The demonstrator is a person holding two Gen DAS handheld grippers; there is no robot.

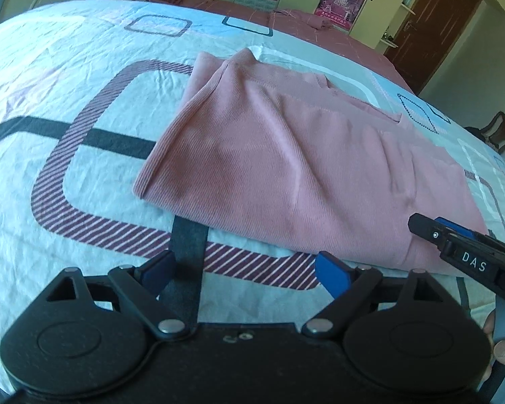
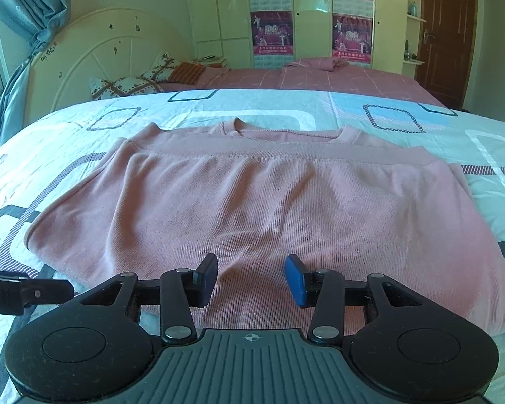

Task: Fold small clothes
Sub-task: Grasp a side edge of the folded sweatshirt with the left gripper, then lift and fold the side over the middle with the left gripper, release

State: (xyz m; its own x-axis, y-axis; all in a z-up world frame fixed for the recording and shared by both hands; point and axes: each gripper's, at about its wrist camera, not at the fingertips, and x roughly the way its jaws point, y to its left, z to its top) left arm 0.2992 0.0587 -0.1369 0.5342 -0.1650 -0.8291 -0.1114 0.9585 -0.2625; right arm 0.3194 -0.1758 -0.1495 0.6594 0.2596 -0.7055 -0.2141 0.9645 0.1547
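Right wrist view puts the pink top (image 2: 252, 202) in the middle of the patterned bedspread (image 2: 471, 155), folded over on itself so the ribbed hem band runs across near the neckline, with the collar showing just beyond it. Its near edge lies under the right gripper (image 2: 252, 277), whose blue-padded fingers (image 2: 298, 279) stand spread apart above the cloth, pinching nothing. The left edge of the top curves round to a soft corner, and bare bedspread shows on both sides and beyond the collar (plenty of sheet on the far side).

From the left wrist view the top (image 1: 303, 168) stretches away to the right, its folded corner pointing toward the camera. The left gripper (image 1: 242, 271) is spread wide over bare bedspread (image 1: 84, 202), just beside the near edge, while the right gripper (image 1: 461, 245) reaches in at the garment's right end.
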